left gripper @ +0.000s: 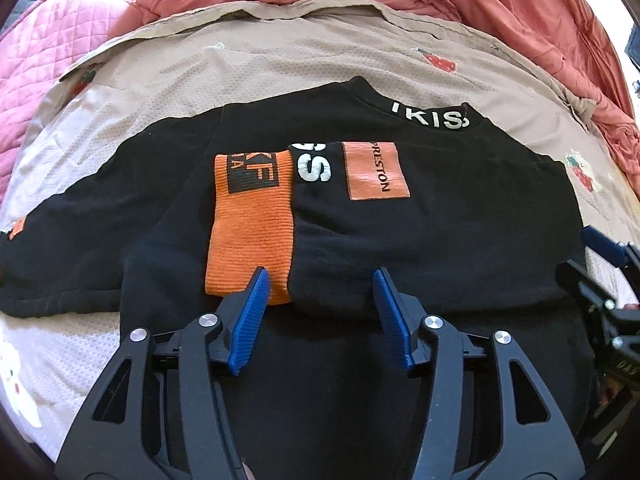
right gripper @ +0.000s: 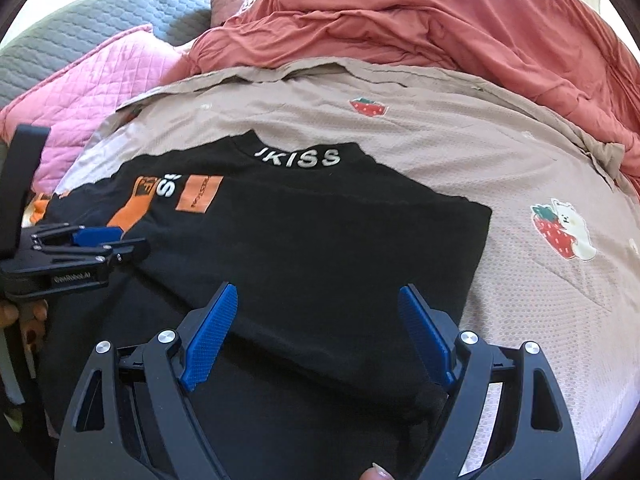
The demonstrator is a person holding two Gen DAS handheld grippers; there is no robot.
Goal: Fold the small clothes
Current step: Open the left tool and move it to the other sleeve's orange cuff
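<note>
A black sweatshirt lies flat on the bed, its neckband with white letters at the far side. One sleeve is folded across the chest, and its orange ribbed cuff lies beside an orange patch. My left gripper hovers open just past the near end of that cuff, and its blue pads press on nothing. My right gripper stands wide open over the folded right side of the garment, with only flat cloth beneath.
The sweatshirt rests on a beige sheet printed with strawberries. A rumpled coral duvet is heaped along the far side. A pink quilted blanket and a grey pillow lie at the far left.
</note>
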